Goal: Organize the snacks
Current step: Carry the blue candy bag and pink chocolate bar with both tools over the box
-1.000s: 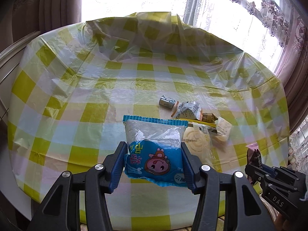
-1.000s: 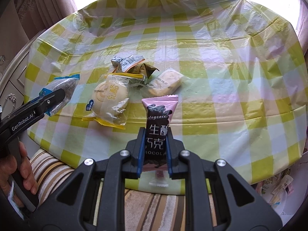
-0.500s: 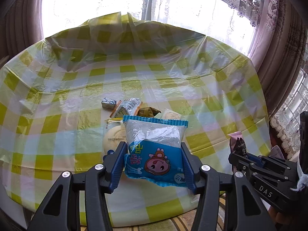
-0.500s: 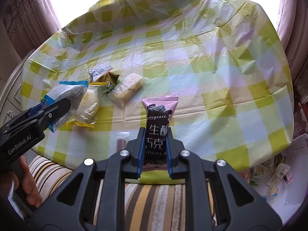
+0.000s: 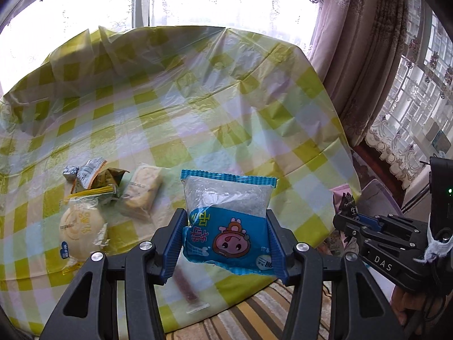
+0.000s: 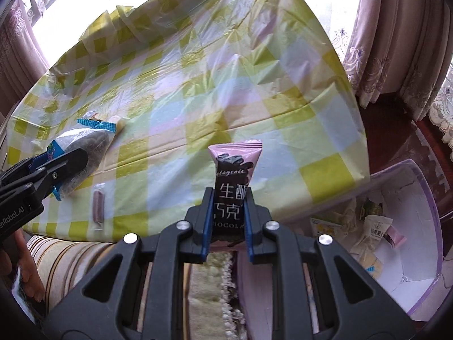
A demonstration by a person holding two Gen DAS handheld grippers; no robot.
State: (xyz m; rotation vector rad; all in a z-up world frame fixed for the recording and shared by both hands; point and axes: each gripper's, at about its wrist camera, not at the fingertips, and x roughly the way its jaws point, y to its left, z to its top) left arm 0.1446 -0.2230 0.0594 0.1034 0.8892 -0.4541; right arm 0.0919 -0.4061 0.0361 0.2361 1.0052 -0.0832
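The left gripper (image 5: pixel 226 238) is pinching a blue snack packet (image 5: pixel 226 215) across its width, jaws pressing on both side edges, and the right gripper (image 6: pixel 228 212) is clamping a slim pink-and-black chocolate pouch (image 6: pixel 233 181) with its jaws nearly together, the pouch standing upright out of them. Both packets are hanging in the air near the front edge of the checked tablecloth (image 6: pixel 198 85), and the lavender-rimmed storage box (image 6: pixel 424 226) is sitting below and to the right of the table, already holding several wrapped snacks. The step in hand is, as I judge it, carrying both packets to that box. To do it well, the right hand is best going first, since it is the nearer one, lowering the pouch inside the rim before the jaws spread, so that it is not bouncing off the wall. The left packet is puffy and slippery (a light squeeze may let it slide), so the grip wants holding firm until it is above the box. The hands should be keeping apart so the grippers are not knocking together. On the table are waiting a round cake packet (image 5: pixel 82 223), a pale bun packet (image 5: pixel 143 192), some small wrappers (image 5: pixel 90 172) and a thin purple stick (image 6: pixel 98 206).
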